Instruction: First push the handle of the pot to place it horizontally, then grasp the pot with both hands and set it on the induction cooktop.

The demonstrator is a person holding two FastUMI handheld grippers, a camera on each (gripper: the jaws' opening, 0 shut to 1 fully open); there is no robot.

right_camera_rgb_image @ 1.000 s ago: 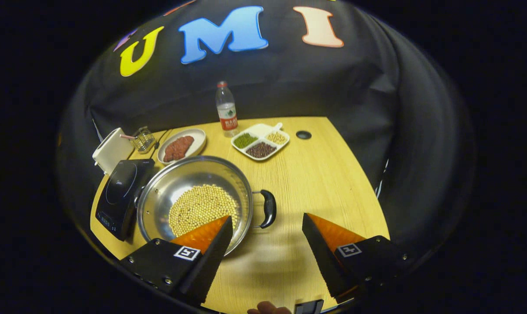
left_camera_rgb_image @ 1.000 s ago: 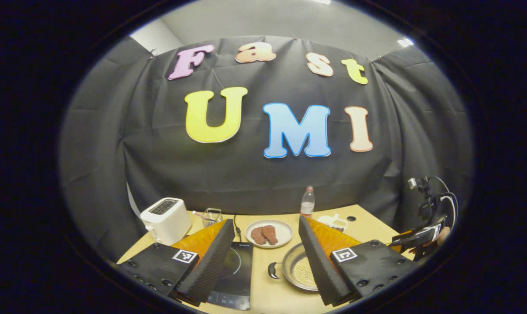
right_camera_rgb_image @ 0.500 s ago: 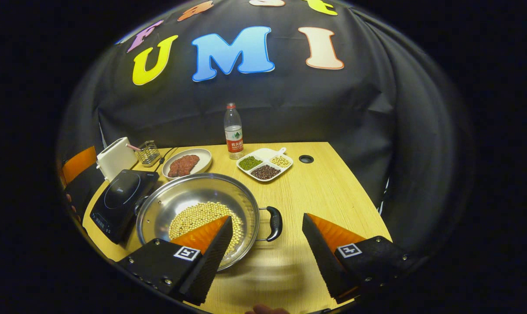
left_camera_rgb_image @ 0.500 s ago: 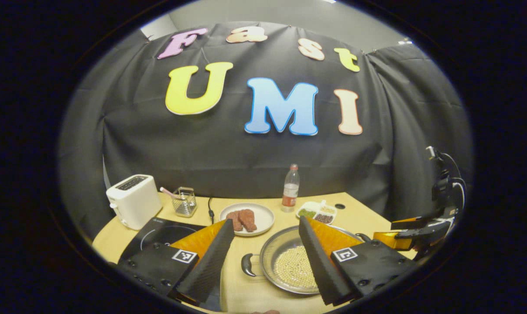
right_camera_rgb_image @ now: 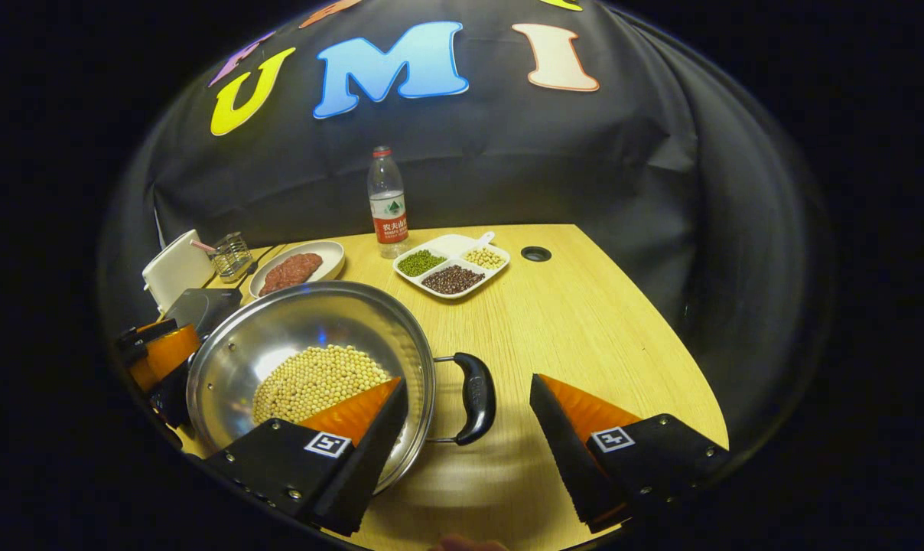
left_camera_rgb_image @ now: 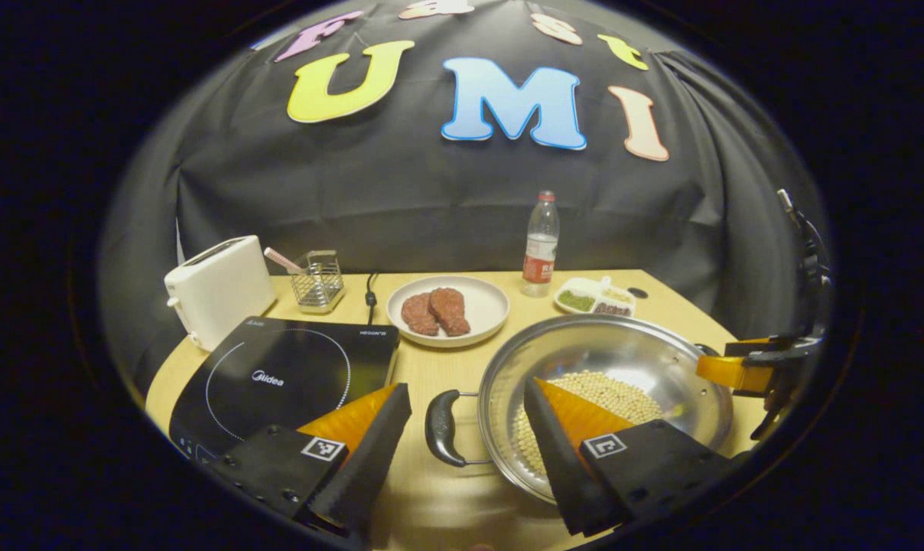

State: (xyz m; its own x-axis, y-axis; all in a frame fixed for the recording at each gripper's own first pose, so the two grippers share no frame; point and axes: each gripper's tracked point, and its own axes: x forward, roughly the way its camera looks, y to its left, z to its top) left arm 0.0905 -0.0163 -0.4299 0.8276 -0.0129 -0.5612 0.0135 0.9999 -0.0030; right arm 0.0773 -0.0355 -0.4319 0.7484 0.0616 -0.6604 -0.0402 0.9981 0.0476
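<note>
Pale wood-grain tabletop (right_camera_rgb_image: 584, 306) fills the lower half of both views, backed by black cloth. We see the wide, shallow stainless-steel pot (left_camera_rgb_image: 645, 360) holding yellow soybeans at lower centre-right of the left gripper view and lower left of the right gripper view. It sits on the table just beside the flat black induction cooktop (left_camera_rgb_image: 278, 375), not yet on it.

Our left gripper (left_camera_rgb_image: 468, 436) is spread wide with nothing between its fingers; the pot's curved black left handle (left_camera_rgb_image: 437, 428) lies in the gap, apart from both. Our right gripper (right_camera_rgb_image: 468, 425) is equally wide and empty, straddling the black right handle (right_camera_rgb_image: 473, 398).

Both handles now appear to run across the pot's sides, so we judge the pushing step done and the two-handed grasp in hand. To do it well, we should lower each gripper until its handle sits deep between the fingers, then close both together. Lifting level matters, since the loose beans will slide if one side rises first. The cooktop lies at centre-left of the left gripper view, so we should carry the pot that way, clear of the white plate of reddish-brown meat (left_camera_rgb_image: 447, 310) behind.
</note>
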